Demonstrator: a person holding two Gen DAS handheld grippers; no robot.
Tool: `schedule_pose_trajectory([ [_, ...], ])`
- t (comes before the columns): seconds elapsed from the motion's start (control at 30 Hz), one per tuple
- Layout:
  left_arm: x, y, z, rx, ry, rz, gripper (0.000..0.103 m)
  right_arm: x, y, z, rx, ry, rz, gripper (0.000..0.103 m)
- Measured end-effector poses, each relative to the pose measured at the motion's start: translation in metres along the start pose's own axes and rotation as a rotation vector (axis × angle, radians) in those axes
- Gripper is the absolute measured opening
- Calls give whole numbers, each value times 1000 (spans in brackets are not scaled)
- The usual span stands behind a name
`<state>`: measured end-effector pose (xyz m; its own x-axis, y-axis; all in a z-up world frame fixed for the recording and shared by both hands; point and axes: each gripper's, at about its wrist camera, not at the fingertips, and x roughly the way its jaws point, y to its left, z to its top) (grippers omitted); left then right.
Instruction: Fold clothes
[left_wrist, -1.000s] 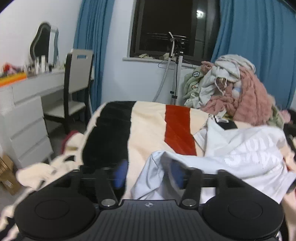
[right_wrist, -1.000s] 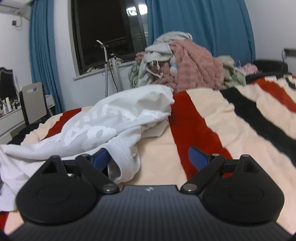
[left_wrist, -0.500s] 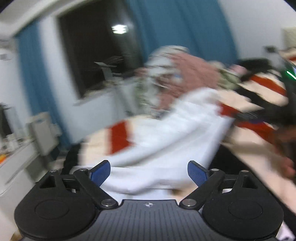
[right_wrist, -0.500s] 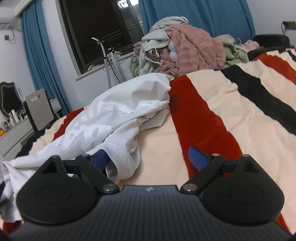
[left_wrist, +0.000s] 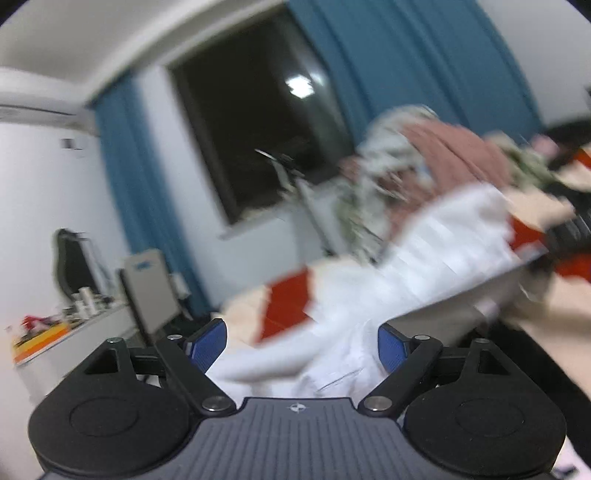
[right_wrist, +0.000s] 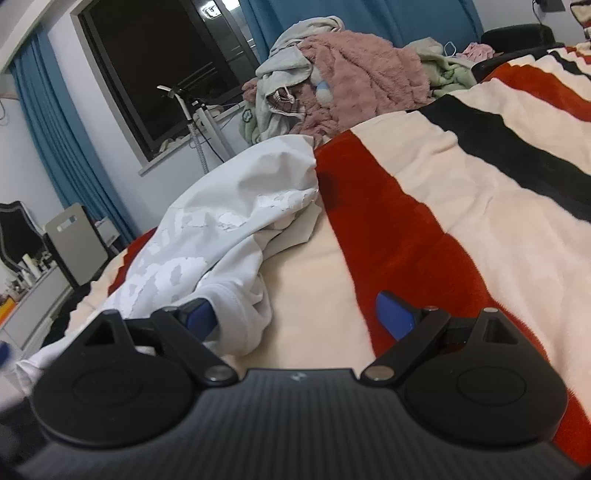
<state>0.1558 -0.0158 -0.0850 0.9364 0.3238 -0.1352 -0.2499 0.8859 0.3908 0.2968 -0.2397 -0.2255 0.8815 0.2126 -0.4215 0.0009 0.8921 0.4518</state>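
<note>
both claws wide; right claw (right_wrist: 299, 314) view alone shows white shirt (right_wrist: 221, 236) print sharply.

White shirt (right_wrist: 236, 221) (pale cracked print) on a cream, red and black striped blanket (right_wrist: 461, 206); blue curtains (right_wrist: 59, 147).

White garment (right_wrist: 236, 229): thin matt cloth, cracked glossy print. Striped blanket (right_wrist: 424, 221) under it: thick fuzzy fleece. Pink throw (right_wrist: 369, 81) beyond the garment: plush, nubby. Right gripper (right_wrist: 295, 314): matt black plastic, bright metal pivot pins.
</note>
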Motion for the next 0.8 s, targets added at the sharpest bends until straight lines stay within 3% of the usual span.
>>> schedule_pose_trajectory([
  [0.13,-13,29,19,-86,-37,45,92,-6,8,4,-57,-32,-32,92],
  [0.23,-26,40,28,-76,-73,40,92,-15,19,8,-142,-86,-91,92],
  [0.4,-44,37,31,-48,-98,34,94,-55,35,23,-234,-320,-176,92],
  [0.53,-47,37,25,-74,-94,24,94,-80,36,36,-248,-441,-220,92],
  [0.63,-45,38,21,-79,-70,17,94,-83,33,38,-259,-445,-237,92],
  [0.8,-32,25,10,-1,1,-13,94,-83,32,37,-285,-433,-244,92],
])
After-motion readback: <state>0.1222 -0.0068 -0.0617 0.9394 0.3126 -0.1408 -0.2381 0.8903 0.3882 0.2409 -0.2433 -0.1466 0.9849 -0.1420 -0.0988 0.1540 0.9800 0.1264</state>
